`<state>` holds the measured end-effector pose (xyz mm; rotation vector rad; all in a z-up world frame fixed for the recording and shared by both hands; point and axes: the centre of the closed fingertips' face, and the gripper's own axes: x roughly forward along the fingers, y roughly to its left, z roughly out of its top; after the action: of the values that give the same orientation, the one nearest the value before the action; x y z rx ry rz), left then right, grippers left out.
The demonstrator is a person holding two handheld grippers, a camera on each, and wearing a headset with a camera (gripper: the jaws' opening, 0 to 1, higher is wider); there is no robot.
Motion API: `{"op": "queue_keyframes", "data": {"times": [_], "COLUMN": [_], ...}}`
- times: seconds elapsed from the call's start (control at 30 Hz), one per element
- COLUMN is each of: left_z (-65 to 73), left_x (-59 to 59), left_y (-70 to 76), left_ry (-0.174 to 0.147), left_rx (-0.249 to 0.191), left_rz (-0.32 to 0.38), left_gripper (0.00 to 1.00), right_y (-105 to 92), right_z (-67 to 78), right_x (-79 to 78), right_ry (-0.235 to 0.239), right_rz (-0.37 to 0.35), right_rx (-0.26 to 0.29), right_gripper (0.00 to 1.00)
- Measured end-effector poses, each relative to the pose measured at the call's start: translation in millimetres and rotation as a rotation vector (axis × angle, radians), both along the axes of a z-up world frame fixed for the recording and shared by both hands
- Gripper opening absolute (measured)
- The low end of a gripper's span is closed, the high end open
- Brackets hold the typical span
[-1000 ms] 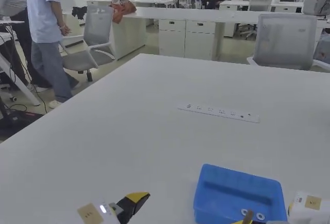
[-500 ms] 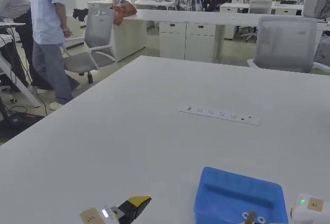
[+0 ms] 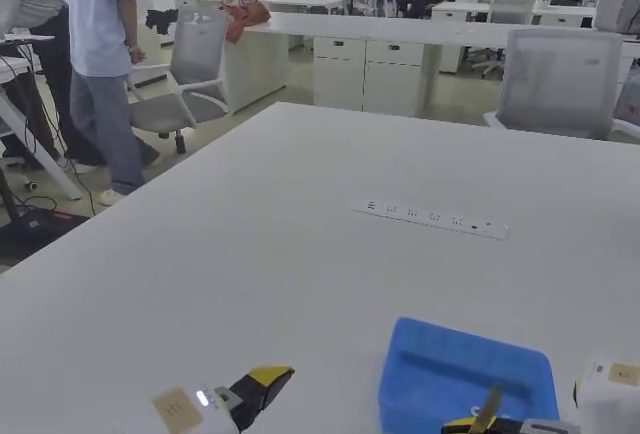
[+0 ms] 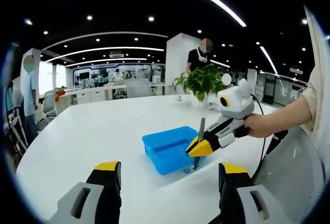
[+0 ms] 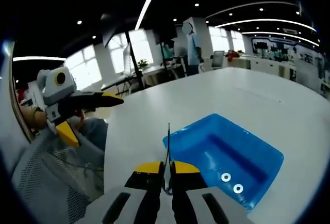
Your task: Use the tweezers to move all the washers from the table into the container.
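1. Head view: we see the left gripper (image 3: pixel 268 382) low on the left with one yellow-tipped finger showing, so we can't tell its spread from here. The right gripper (image 3: pixel 478 424) sits at the bottom edge. The tweezers (image 3: pixel 489 406) poke up from its fingers over the near rim of the blue container (image 3: pixel 440 354). The container is right of the left fingers and apart from them. A power strip (image 3: pixel 430 220) lies well beyond both on the table (image 3: pixel 250 254).
2. Left gripper view: our own fingers stand wide apart with nothing between them. The container is ahead, between the two fingers. The right gripper comes in from the right, pinched on the upright tweezers, whose lower end is beside the container's near corner.
3. Right gripper view: our fingers are clamped on the tweezers, which run up from between them. The container is just ahead and right of the fingertips. Two washers (image 5: pixel 225 177) lie inside it, side by side. The left gripper is off to the left, fingers spread.
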<state>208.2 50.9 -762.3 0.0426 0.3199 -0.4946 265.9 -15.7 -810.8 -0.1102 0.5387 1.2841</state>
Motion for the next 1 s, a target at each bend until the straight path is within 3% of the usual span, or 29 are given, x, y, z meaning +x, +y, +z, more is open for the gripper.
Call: {"op": "queue_keyframes", "data": {"times": [0.23,0.43,0.6,0.7,0.8,1.0], "left_z": [3.0,11.9,20.1,22.3,23.6,23.6], "left_x": [0.2,1.0,2.2,2.5,2.5,2.1], "left_y": [-1.5,-1.8,-2.0,-2.8,-4.0,-4.8], "left_ry": [-0.009,-0.035,-0.061,-0.069,-0.074,-0.074], "left_rx": [-0.02,-0.08,-0.133,-0.148,-0.155,-0.155], "left_rz": [-0.002,0.006,0.012,0.013,0.01,0.008], "left_gripper": [0.8,0.83,0.86,0.88,0.89,0.89], "right_y": [4.9,9.0,10.6,8.8,4.6,6.3], "right_z": [25.5,39.6,48.9,48.2,37.6,23.2], "right_x": [8.8,25.7,38.7,48.4,61.9,72.4], "right_ry": [0.003,-0.007,0.039,0.044,0.063,0.057], "right_rz": [0.002,-0.024,-0.069,-0.105,-0.161,-0.177], "right_rx": [0.061,0.099,0.162,0.165,0.125,0.078], "right_gripper": [0.03,0.03,0.03,0.03,0.03,0.03]}}
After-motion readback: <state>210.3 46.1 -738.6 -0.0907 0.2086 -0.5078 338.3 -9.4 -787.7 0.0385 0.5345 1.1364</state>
